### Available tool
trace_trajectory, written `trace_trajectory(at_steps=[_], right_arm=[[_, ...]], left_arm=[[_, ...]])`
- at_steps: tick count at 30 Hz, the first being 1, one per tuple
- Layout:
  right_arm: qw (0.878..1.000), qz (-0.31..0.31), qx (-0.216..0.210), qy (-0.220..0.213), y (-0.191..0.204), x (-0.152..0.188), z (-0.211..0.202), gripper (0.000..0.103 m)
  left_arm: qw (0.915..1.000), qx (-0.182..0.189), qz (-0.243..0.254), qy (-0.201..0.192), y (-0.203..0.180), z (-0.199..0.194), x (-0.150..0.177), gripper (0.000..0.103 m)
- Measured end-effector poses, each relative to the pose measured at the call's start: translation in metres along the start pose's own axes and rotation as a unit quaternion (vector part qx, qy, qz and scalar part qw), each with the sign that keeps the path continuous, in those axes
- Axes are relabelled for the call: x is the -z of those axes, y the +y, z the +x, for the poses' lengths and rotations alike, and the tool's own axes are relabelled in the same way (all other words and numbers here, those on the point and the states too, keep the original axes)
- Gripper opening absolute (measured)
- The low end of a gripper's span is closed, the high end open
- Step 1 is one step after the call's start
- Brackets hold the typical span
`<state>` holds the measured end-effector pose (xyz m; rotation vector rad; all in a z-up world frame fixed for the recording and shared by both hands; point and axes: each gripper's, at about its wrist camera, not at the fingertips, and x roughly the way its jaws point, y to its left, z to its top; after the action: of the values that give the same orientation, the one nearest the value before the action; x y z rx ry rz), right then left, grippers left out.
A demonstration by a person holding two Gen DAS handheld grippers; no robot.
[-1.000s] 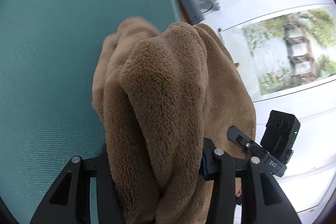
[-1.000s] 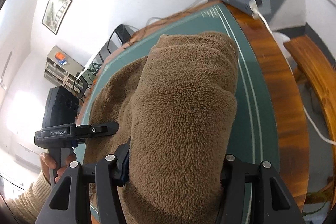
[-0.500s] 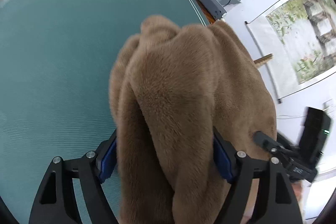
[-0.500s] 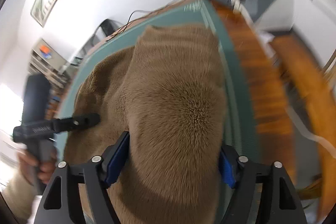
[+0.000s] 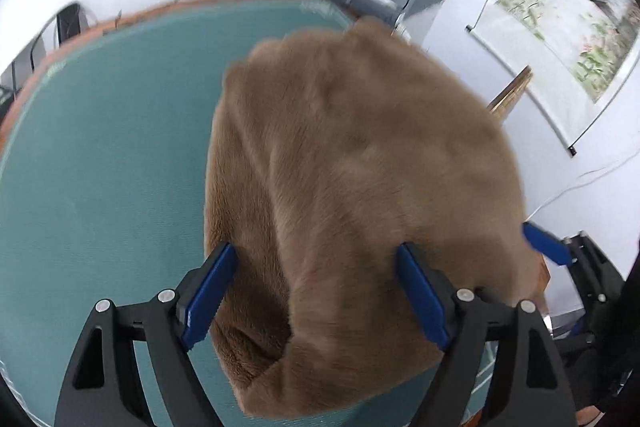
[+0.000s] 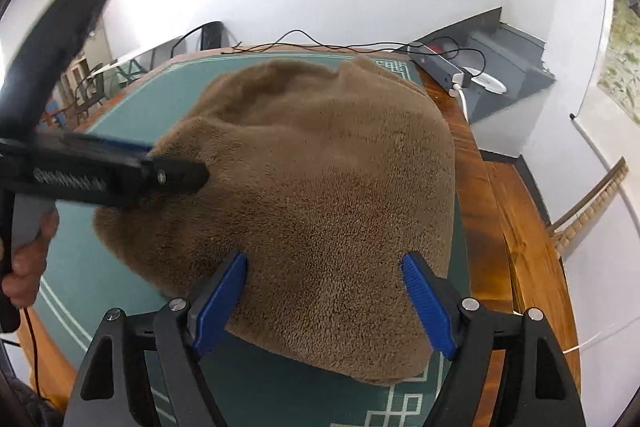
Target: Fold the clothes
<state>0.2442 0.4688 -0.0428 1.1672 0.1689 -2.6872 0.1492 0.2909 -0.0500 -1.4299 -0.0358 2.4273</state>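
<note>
Both tongs stand spread, the right gripper and left gripper each straddling the near edge of a thick, soft brown fleece garment, bundled on the green table mat, which looks floppy and best pinched at its edges, both angled down from the near side.

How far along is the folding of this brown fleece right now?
Done: the brown fleece lies in a folded bundle on the green mat. In hand: both grippers, left and right, are open around its near edge. Left: any final fold or tidying.
</note>
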Motion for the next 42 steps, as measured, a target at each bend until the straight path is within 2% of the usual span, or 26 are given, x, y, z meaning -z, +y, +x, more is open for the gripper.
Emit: trace_trajectory(at_steps=[2,7,11,15,19,23,26,31,33,35,37,42], right_arm=[[1.0,-0.006,0.001,0.008,0.006,0.008,0.005,0.084],[1.0,-0.006,0.012,0.014,0.013,0.013,0.018,0.088],[1.0,-0.009,0.026,0.013,0.019,0.014,0.024,0.094],[0.999,0.0,0.041,0.02,0.024,0.014,0.026,0.101],[0.998,0.02,0.049,0.043,0.024,0.008,0.024,0.102],[0.991,0.081,0.059,0.084,0.02,0.001,0.009,0.102],[0.988,0.126,0.038,0.084,0.017,0.008,-0.011,0.102],[0.985,0.133,0.054,0.095,0.02,0.019,-0.036,0.102],[0.984,0.137,0.068,0.086,0.018,0.018,-0.047,0.102],[0.983,0.142,0.081,0.078,0.015,0.015,-0.056,0.102],[0.983,0.145,0.092,0.068,0.013,0.011,-0.062,0.102],[0.982,0.134,0.122,0.057,0.012,0.007,-0.071,0.102]], left_arm=[[1.0,0.005,-0.003,-0.001,0.004,0.005,0.004,0.088],[0.9998,-0.011,0.013,-0.013,0.003,0.004,0.013,0.091],[0.9997,-0.018,-0.004,-0.014,0.009,0.004,0.019,0.103],[0.9996,-0.021,-0.015,-0.01,0.013,0.0,0.023,0.103],[0.9993,-0.037,-0.009,-0.002,0.01,-0.01,0.027,0.103],[0.9985,-0.053,-0.016,0.008,0.007,-0.028,0.037,0.103],[0.9983,-0.058,-0.008,-0.001,0.002,-0.047,0.048,0.103],[0.9979,-0.063,0.011,0.0,-0.014,-0.057,0.058,0.103],[0.9981,-0.061,0.012,0.002,-0.019,-0.057,0.055,0.103],[0.9981,-0.06,0.013,-0.002,-0.027,-0.074,0.064,0.103],[0.9977,-0.065,0.016,-0.004,-0.033,-0.067,0.053,0.103],[0.9966,-0.078,0.02,-0.017,-0.039,-0.073,0.054,0.103]])
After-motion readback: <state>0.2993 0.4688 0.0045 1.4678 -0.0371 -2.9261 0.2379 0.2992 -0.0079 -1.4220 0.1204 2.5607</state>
